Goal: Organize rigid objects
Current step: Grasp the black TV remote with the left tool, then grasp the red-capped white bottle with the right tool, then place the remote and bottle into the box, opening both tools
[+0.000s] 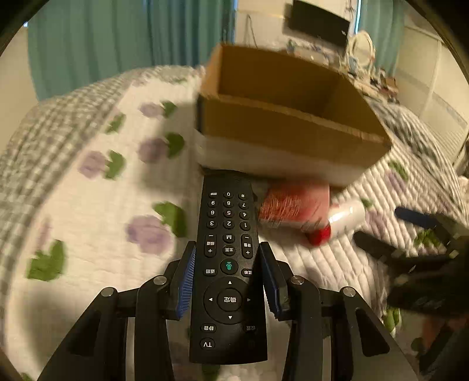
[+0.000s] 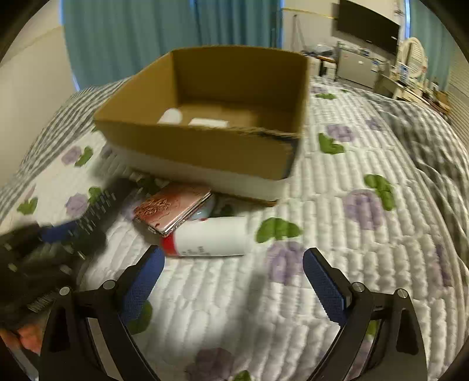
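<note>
Blurred left tongs hide the remote in right view

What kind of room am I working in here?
Most likely a bedroom: a floral quilted bedspread covers a bed, teal curtains hang behind, and a dark wall-mounted screen faces it.

Teal curtains, floral quilted bed, wall television

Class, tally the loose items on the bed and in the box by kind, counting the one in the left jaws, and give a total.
Remote: 1, in the left jaws
Red-capped white bottle: 1
Pink patterned case: 1
White items in the box: 2, one rounded, one flat
Total: 5
</note>
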### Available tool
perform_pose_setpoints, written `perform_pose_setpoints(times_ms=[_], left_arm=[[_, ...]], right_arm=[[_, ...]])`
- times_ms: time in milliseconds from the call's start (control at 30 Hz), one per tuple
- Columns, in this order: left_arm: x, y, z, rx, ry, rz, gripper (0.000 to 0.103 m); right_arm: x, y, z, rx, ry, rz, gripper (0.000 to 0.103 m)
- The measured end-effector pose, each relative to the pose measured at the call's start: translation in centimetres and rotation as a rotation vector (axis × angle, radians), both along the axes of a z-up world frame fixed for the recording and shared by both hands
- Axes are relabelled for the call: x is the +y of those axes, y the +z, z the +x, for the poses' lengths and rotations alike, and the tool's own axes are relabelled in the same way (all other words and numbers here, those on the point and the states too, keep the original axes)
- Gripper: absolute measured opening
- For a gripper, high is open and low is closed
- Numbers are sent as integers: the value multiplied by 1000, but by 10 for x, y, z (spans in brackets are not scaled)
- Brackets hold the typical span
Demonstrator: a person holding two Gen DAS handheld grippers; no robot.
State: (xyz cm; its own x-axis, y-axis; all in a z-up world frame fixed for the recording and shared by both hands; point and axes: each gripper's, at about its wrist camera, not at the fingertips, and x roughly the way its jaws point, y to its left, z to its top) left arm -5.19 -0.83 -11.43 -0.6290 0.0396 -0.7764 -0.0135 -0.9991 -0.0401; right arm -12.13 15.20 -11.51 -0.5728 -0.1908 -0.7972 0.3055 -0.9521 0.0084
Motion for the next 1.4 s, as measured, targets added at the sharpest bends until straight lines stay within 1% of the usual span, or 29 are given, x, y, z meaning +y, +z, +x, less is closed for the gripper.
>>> perform_pose_setpoints(times_ms=[67, 133, 200, 467, 500, 533, 567, 667, 767, 933, 1000, 1033, 1200, 1233, 1333, 1400], left_arm=[[-1, 8, 0, 24, 8, -14, 42], [-2, 8, -1, 32, 15, -15, 42], [-8, 2, -2, 24, 16, -16, 42], [-11, -4, -15, 7, 10, -18, 42], [-11, -5, -15, 6, 9, -18, 42], [-11, -5, -16, 6, 7, -16, 42], [-11, -5, -15, 7, 5, -16, 42], [-9, -3, -15, 7, 2, -18, 42], [-9, -1, -13, 8, 5, -17, 42], [-6, 8, -7, 12, 6, -14, 42], [-3, 14, -3, 15, -1, -20, 42], [-2, 18, -1, 21, -1, -24, 42], [6, 45, 5, 62, -15, -20, 42], [8, 53, 4, 72, -18, -18, 42], [17, 79, -3, 118, -33, -30, 42], [19, 94, -10, 142, -38, -25, 42]], right_arm=[[-9, -7, -3, -13, 21, 26, 96], [-16, -12, -6, -19, 31, 40, 96], [-22, -16, -11, -26, 38, 41, 96], [-29, -32, -28, -62, 9, 17, 95], [-30, -33, -28, -66, 8, 26, 92], [-32, -35, -28, -69, 9, 39, 78], [-33, -36, -29, -75, 12, 46, 76], [-33, -36, -28, -67, 10, 41, 76], [-31, -31, -23, -39, 5, 42, 76], [-29, -4, 0, 74, -1, 65, 76], [-29, 6, 8, 106, 8, 100, 76], [-28, 9, 11, 112, 12, 98, 76], [-10, 46, 25, 153, 3, 35, 76], [-10, 54, 22, 162, 1, 25, 76], [-2, 82, 20, 204, 1, -17, 76], [2, 105, 21, 242, -5, -37, 76]])
